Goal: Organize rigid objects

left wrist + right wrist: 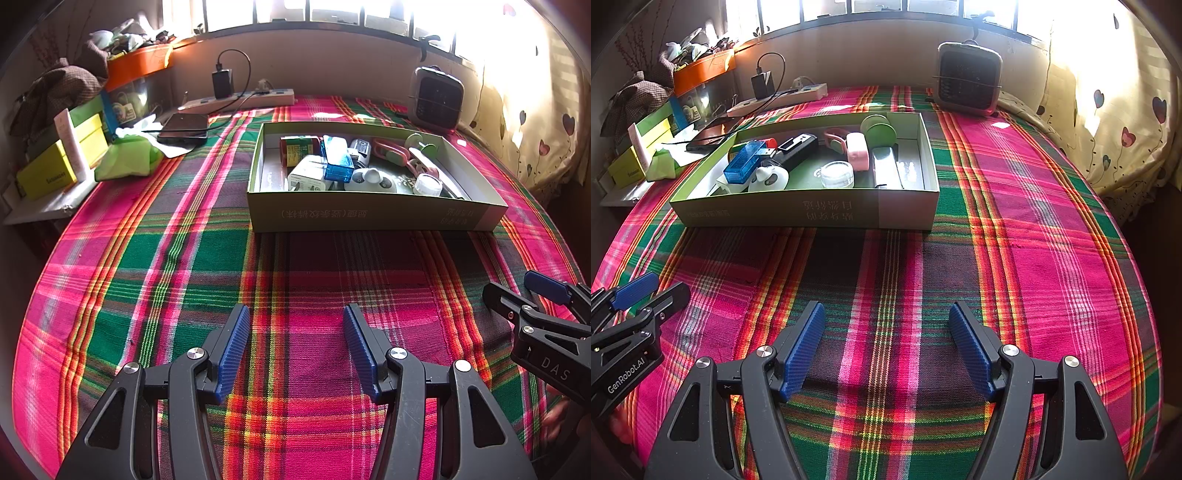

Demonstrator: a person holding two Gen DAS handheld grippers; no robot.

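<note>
Nearest, the left gripper (295,347) hangs over the plaid cloth (184,266) with its jaws apart and nothing between them. The right gripper (886,347) beside it is likewise spread wide and empty. Both tilt down toward the cloth, short of the green box (369,218), which serves as the landmark here.

The box lies ahead of both pairs of jaws, its long axis running crosswise to them, its near wall facing the grippers. In the left wrist view it sits ahead and somewhat right; in the right wrist view, ahead and somewhat left, so it lies between the two hands and neither looks clearly nearer.

Inside the box, the rigid objects are piled together: a blue case (742,166) toward its left end, a clear jar (837,174) near the middle, a pink piece (857,150) beyond it. No loose object shows on the cloth before the box, so I judge any pick must reach over the near wall.
</note>
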